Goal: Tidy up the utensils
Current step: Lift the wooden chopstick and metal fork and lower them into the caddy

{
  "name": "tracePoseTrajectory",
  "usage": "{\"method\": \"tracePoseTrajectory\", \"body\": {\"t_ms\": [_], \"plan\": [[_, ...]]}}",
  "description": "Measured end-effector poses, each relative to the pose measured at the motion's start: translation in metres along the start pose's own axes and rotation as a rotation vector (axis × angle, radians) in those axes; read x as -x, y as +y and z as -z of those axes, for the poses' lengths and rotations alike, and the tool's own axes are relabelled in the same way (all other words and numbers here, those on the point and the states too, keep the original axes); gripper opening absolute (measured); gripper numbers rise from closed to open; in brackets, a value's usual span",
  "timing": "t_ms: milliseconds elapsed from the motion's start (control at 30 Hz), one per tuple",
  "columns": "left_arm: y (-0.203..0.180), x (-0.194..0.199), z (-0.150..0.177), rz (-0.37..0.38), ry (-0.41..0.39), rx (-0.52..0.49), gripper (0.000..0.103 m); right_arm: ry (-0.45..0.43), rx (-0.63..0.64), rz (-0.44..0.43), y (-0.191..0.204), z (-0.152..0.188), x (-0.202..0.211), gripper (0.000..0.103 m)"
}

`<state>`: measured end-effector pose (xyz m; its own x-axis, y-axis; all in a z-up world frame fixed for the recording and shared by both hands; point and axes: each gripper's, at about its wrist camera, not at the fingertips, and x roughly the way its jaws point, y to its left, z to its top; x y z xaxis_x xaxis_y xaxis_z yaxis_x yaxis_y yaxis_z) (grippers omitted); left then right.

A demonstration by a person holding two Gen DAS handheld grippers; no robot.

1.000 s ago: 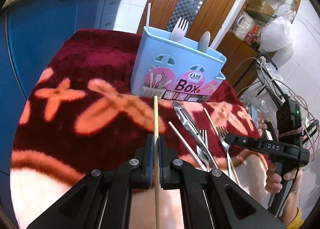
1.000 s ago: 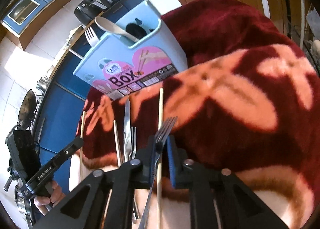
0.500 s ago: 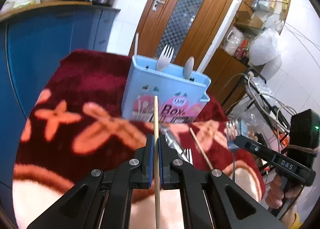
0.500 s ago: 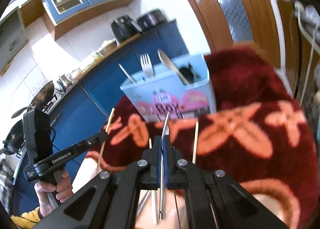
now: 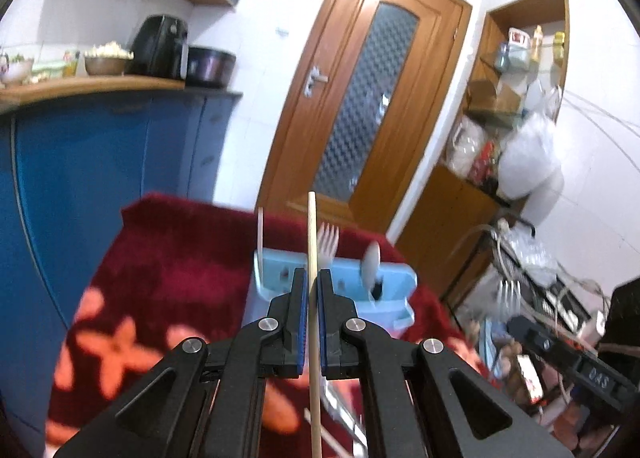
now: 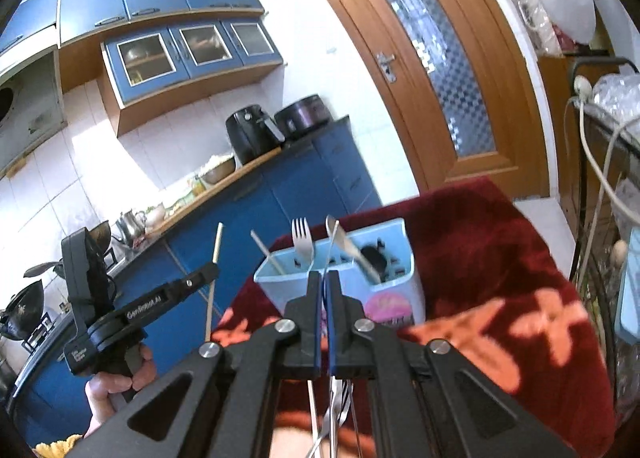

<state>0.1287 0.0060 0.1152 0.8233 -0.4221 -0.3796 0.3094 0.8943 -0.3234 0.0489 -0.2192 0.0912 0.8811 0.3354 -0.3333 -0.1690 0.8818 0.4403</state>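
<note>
My left gripper (image 5: 313,278) is shut on a wooden chopstick (image 5: 311,226), which points up and away above the red flowered blanket (image 5: 168,278). Behind it stands the light-blue utensil box (image 5: 396,290) holding a fork (image 5: 329,242), a spoon (image 5: 373,258) and a pale stick. My right gripper (image 6: 324,278) is shut on a metal fork (image 6: 333,246) seen edge-on, just in front of the box (image 6: 394,254). In the left wrist view the right gripper (image 5: 516,324) carries that fork (image 5: 508,292) at the right. In the right wrist view the left gripper (image 6: 210,270) lifts the chopstick (image 6: 213,278).
More utensils (image 6: 316,414) lie on the blanket (image 6: 500,258) under my right gripper. Blue cabinets (image 5: 100,162) with a counter and an air fryer (image 5: 160,46) run along the left. A wooden door (image 5: 372,98) is behind, and shelves and cables (image 5: 520,242) crowd the right.
Both grippers rose off the blanket with their utensils and tilted up. The right gripper closed on the fork, lifted it and rolled upright. The box now sits lower in both views.
</note>
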Motion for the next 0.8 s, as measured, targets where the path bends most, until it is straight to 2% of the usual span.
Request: {"method": "tracePoseTrajectory", "body": {"t_ms": [200,433,633,800], "plan": [[-0.005,-0.017,-0.038,-0.040,-0.102,-0.020,0.004,-0.036,0.012,-0.004,-0.003,-0.023,-0.015,0.003],[-0.014,-0.043,-0.060,-0.077,-0.193,-0.074,0.004,-0.055,0.025,-0.003,-0.005,-0.038,-0.034,0.003],[-0.016,-0.067,-0.066,-0.123,-0.254,-0.100,0.004,-0.096,0.043,0.001,-0.007,-0.057,-0.048,0.003],[-0.016,-0.083,-0.058,-0.177,-0.296,-0.135,0.004,-0.158,0.067,0.002,-0.004,-0.072,-0.060,0.003]]}}
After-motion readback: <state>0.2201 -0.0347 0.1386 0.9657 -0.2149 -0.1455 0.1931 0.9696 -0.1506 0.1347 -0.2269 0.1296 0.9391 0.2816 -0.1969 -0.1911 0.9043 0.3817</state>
